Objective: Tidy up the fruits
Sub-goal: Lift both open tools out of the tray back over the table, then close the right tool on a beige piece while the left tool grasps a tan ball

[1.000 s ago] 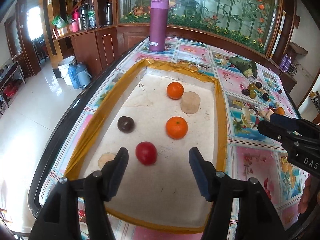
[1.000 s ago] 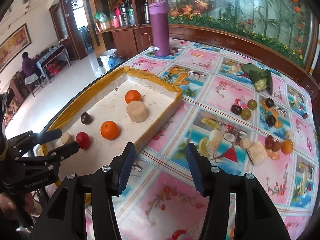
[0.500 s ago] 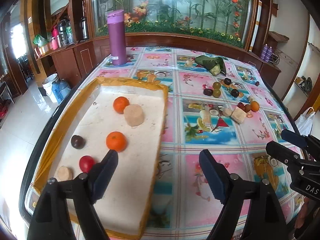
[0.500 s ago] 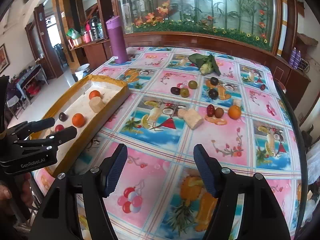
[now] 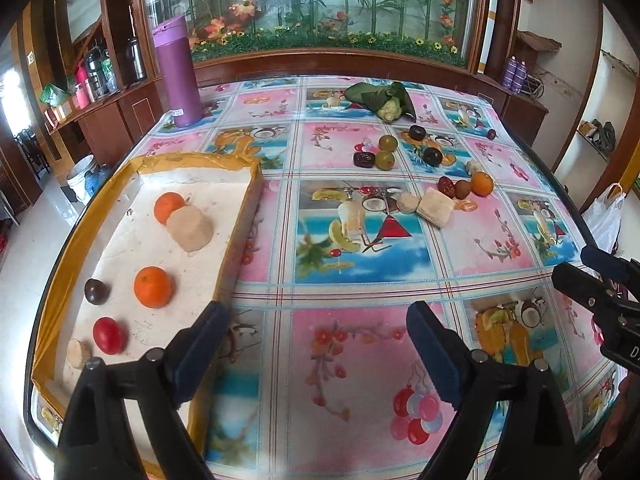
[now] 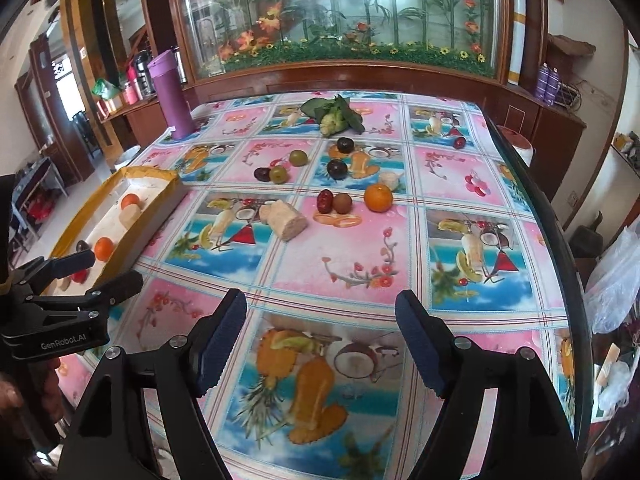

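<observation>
A white tray (image 5: pixel 240 236) with a yellow taped rim lies at the table's left and holds two oranges (image 5: pixel 153 286), a red fruit (image 5: pixel 108 335), a dark plum (image 5: pixel 96 291) and beige chunks (image 5: pixel 190 228). Loose fruit lies in mid-table: an orange (image 6: pixel 378 197), a red date (image 6: pixel 325 201), a brown fruit (image 6: pixel 342 203), green fruits (image 6: pixel 298 157) and dark plums (image 6: pixel 337 169). My left gripper (image 5: pixel 318 344) hangs over the cloth by the tray's right wall, jaws opening, nothing between them. My right gripper (image 6: pixel 320 334) hovers nearer the front, jaws opening and empty.
A purple flask (image 5: pixel 179 72) stands at the far left corner. A leafy green bundle (image 6: pixel 335 115) lies at the back. A beige block (image 6: pixel 286 220) sits by the loose fruit. A white plastic bag (image 6: pixel 612 280) hangs off the table's right edge.
Both grippers have swung right, away from the tray and over the patterned cloth. Both sets of jaws stand wider than before. The tray's contents have not moved.
</observation>
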Demonstrator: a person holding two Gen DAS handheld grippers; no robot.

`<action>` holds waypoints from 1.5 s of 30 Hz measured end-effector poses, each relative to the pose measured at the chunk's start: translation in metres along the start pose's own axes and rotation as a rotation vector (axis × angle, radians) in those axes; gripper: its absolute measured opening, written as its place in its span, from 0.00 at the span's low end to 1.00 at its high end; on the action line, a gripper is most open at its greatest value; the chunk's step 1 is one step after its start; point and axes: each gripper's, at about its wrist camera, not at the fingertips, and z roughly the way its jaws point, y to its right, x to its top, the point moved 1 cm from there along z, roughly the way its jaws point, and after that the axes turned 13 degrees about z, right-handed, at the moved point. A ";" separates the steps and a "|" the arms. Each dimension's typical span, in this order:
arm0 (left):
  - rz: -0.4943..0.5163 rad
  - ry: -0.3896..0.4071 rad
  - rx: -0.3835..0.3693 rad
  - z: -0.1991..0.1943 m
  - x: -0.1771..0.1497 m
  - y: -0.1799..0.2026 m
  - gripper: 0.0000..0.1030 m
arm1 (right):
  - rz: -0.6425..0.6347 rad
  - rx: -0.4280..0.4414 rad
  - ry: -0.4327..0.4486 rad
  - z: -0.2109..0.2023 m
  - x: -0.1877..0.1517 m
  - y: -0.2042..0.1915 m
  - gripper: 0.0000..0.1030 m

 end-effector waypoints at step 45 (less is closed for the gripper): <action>0.031 -0.063 -0.068 0.117 0.091 0.052 0.40 | -0.050 0.101 -0.109 0.075 0.032 0.045 0.37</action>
